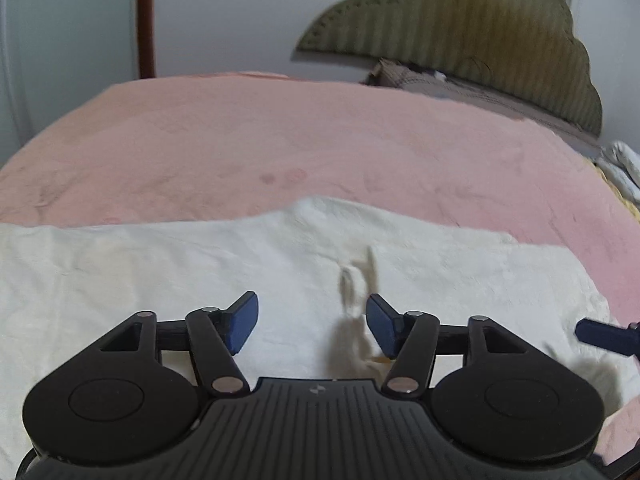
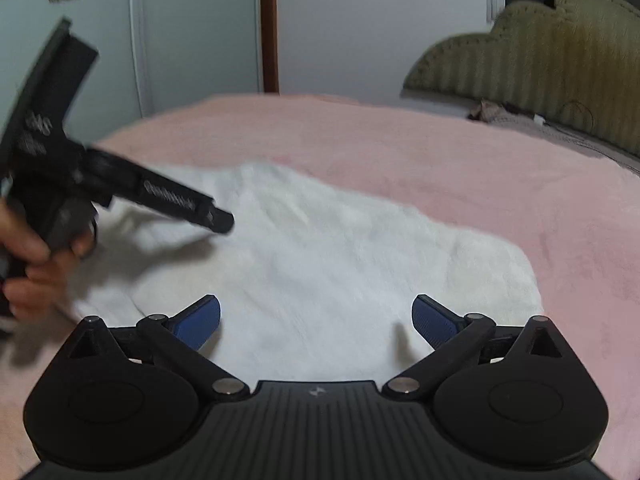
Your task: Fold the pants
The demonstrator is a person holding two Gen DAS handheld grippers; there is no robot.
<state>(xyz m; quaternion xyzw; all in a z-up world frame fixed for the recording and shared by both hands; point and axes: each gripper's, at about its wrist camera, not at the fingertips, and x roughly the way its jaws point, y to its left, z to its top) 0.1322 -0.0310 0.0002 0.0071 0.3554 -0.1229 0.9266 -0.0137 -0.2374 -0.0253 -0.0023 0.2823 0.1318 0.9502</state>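
Bed w/ pink fleece blanket [image 1: 240, 140] filled both views; olive scalloped padded headboard [image 1: 460, 28] at the far end. Cream-white soft fabric pants [image 1: 160, 272] lay spread flat on the blanket's near side, right under both tools; looked already doubled over, but we couldn't confirm. We judged them light, limp, no stiffness, prob a bit grippy on the fleece, so they'd drag rather than slide. Best hold: pinch an outer edge or corner through all layers, one per side. Thin cream drawstring [image 1: 356, 280] lay loose mid-cloth, a snag risk. Left gripper [image 1: 312, 324] hung just above the cloth, fingers wide, nothing held. Right gripper [image 2: 316, 320] same: fingers wide, empty.
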